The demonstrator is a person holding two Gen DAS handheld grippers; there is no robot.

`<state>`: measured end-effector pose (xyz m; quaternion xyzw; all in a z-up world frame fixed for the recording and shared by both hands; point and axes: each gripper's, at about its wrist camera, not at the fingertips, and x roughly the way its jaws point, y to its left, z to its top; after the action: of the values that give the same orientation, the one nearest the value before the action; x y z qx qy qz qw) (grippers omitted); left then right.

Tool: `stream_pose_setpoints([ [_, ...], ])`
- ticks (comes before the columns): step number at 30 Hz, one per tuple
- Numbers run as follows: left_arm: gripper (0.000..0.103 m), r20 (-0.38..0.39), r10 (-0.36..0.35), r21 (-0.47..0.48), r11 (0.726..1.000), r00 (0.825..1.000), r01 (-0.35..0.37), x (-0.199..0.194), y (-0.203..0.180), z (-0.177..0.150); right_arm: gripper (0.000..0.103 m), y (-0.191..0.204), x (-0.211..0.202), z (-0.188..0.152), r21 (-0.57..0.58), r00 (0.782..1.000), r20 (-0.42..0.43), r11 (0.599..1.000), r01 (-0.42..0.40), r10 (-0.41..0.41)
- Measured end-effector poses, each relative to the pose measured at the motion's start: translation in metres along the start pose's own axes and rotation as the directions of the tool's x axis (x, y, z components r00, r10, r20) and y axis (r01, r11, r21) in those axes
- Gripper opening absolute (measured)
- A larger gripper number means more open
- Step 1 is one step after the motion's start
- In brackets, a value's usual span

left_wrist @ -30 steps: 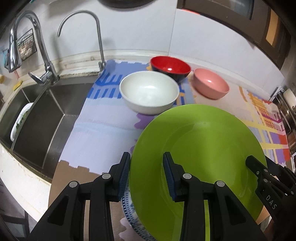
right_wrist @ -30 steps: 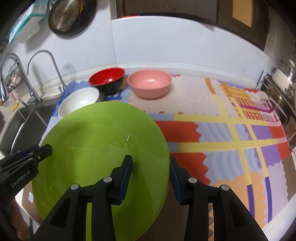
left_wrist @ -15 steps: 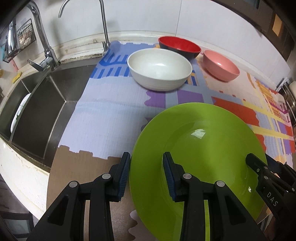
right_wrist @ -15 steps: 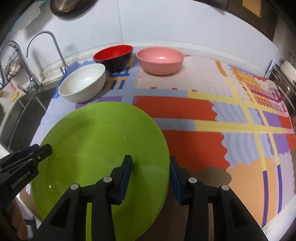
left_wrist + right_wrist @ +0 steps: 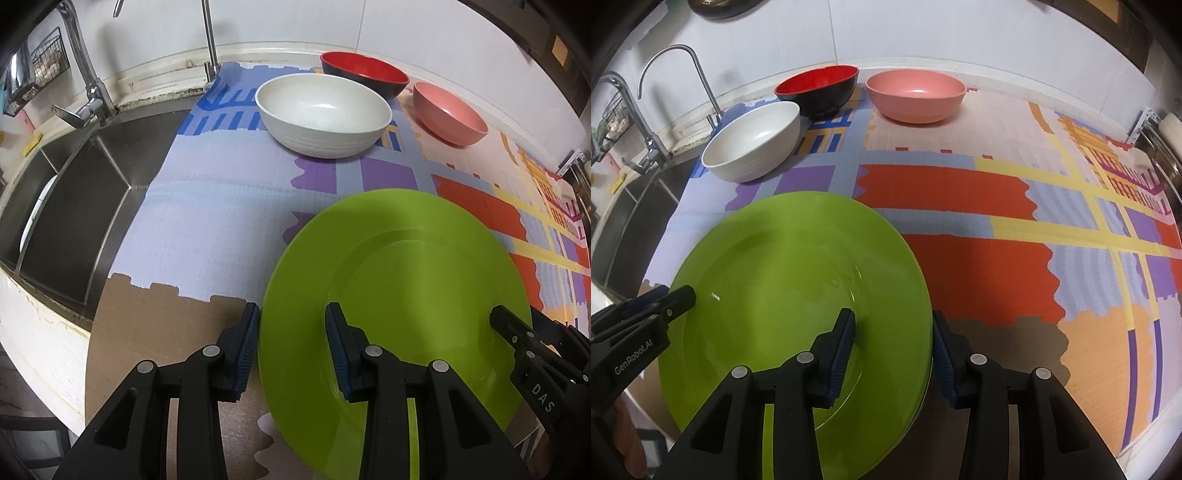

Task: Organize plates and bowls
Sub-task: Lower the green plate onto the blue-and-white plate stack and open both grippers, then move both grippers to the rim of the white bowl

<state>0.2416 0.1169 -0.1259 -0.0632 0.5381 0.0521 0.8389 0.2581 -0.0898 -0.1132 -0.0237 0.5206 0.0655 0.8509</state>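
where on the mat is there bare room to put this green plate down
The widest bare stretch is the mat right of the green plate, in front of the pink bowl. A second free patch lies between the sink and the plate, before the white bowl. The back left is crowded: the white, red and pink bowls.

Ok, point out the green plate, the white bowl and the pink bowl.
Green plate (image 5: 406,266): left wrist view, on its inner well.
White bowl (image 5: 321,107): left wrist view, on its inside bottom.
Pink bowl (image 5: 916,105): right wrist view, on its outer wall.
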Motion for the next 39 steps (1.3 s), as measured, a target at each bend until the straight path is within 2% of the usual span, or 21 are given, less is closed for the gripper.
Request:
stream_pose_setpoints([
  [7,0.038,-0.002,-0.01,0.0,1.0,1.0,0.01,0.001,0.0,0.0,0.043,-0.001,0.003,0.001,-0.012,1.0,-0.012,1.0,-0.005,0.005],
  [11,0.042,0.006,-0.013,0.002,1.0,1.0,0.013,-0.001,-0.001,0.0,0.048,-0.001,0.005,0.002,-0.019,1.0,-0.027,1.0,-0.011,0.011],
  [17,0.045,0.02,-0.011,0.005,1.0,1.0,0.011,-0.005,-0.004,0.002,0.049,-0.002,0.0,0.003,-0.025,1.0,-0.013,0.999,-0.02,0.02],
  [39,0.052,0.182,-0.001,0.015,1.0,0.983,-0.002,-0.047,-0.007,0.027,0.049,0.002,-0.032,0.038,-0.056,0.99,0.105,0.995,-0.086,0.092],
])
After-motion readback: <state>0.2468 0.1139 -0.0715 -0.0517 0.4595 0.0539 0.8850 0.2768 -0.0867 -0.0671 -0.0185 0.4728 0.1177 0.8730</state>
